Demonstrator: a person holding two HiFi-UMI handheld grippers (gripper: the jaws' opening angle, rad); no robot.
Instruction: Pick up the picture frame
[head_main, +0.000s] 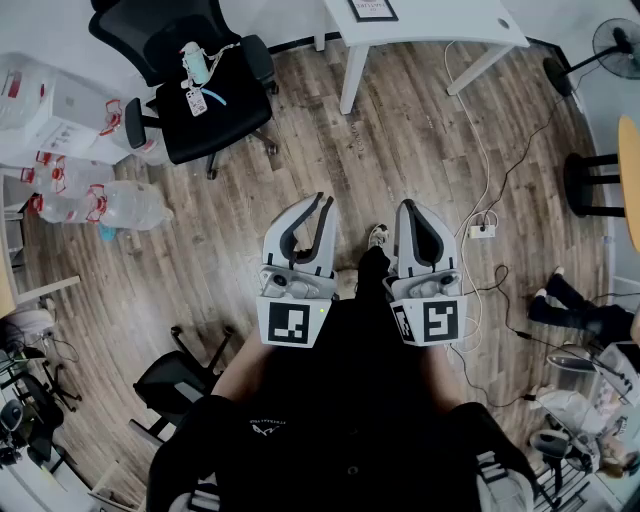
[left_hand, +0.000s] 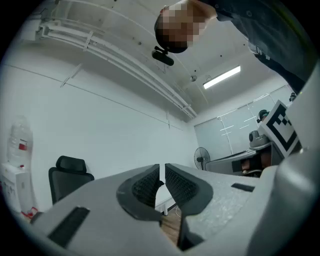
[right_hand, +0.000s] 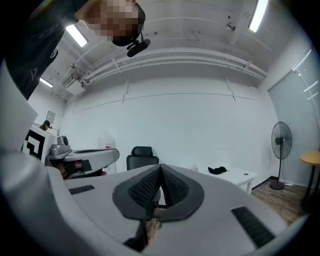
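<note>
At the head view's top edge, the picture frame (head_main: 372, 9) lies on the white desk (head_main: 440, 25), cut off by the border; I can't read its print. The red labels on the water bottles (head_main: 125, 205) are unreadable too. A black chair (head_main: 205, 90) and a power strip (head_main: 482, 231) stand on the wood floor (head_main: 400, 140). The left gripper (head_main: 322, 200) has its jaws a thin slit apart and empty. The right gripper (head_main: 412, 208) has its jaws pressed together and empty. Both are well apart from the frame.
</note>
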